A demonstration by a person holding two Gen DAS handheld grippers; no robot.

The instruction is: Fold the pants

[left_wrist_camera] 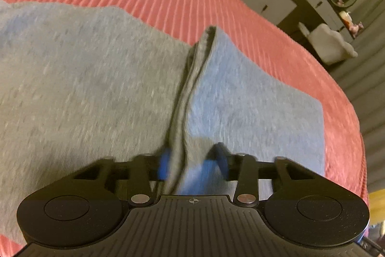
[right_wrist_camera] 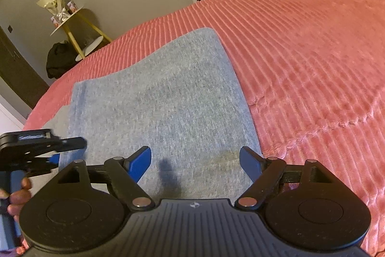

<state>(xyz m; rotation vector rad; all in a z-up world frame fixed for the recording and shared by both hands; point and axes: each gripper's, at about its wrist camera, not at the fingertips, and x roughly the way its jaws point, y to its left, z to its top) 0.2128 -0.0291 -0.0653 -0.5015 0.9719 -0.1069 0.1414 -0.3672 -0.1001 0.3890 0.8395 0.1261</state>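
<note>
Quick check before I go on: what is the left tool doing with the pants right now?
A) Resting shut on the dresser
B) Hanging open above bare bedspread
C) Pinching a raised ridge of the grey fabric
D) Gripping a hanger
C: in the left wrist view the left tool has its blue pads closed around an upright ridge of the grey pants on the pink bedspread.

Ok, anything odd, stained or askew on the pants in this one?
Yes: the pants show a faint yellowish-brown smudge just ahead of the open right tool. The raised ridge is simply fabric pinched by the left tool.
</note>
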